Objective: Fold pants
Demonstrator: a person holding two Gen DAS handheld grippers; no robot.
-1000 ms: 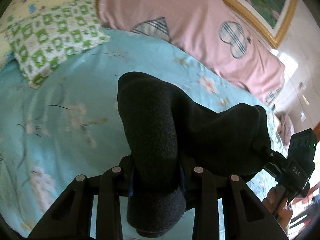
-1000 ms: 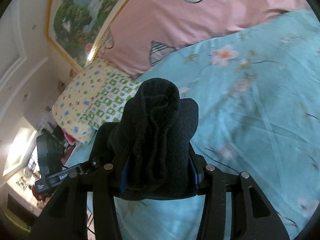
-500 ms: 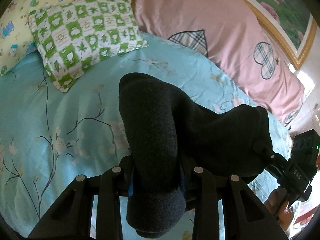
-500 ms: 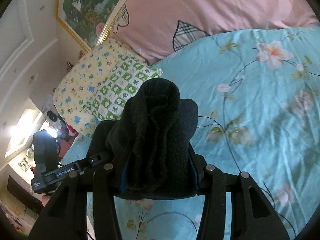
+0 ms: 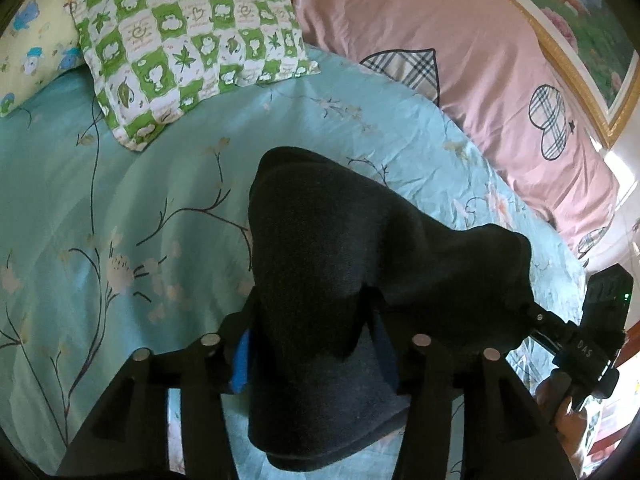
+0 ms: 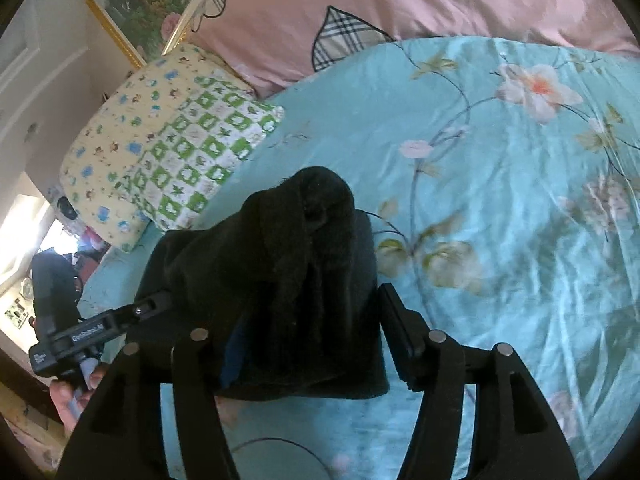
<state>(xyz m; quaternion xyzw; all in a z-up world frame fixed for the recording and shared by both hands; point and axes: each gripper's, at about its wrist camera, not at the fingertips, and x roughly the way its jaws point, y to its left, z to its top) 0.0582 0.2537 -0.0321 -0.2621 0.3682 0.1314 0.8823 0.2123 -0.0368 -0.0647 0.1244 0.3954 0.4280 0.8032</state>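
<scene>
- release step, by my reading: the dark charcoal knit pants hung bunched between both tongs, above the turquoise floral bed sheet and nearer the camera than the green-and-white checked pillow.
- left gripper had just been opening; cloth lay between its jaws, a blue pad bared, so no longer clamped.
- right gripper had likewise just been opening, a gap showing at one finger.
- next move probably called for drawing both clear and smoothing the fold.
- containers: none seen.
</scene>
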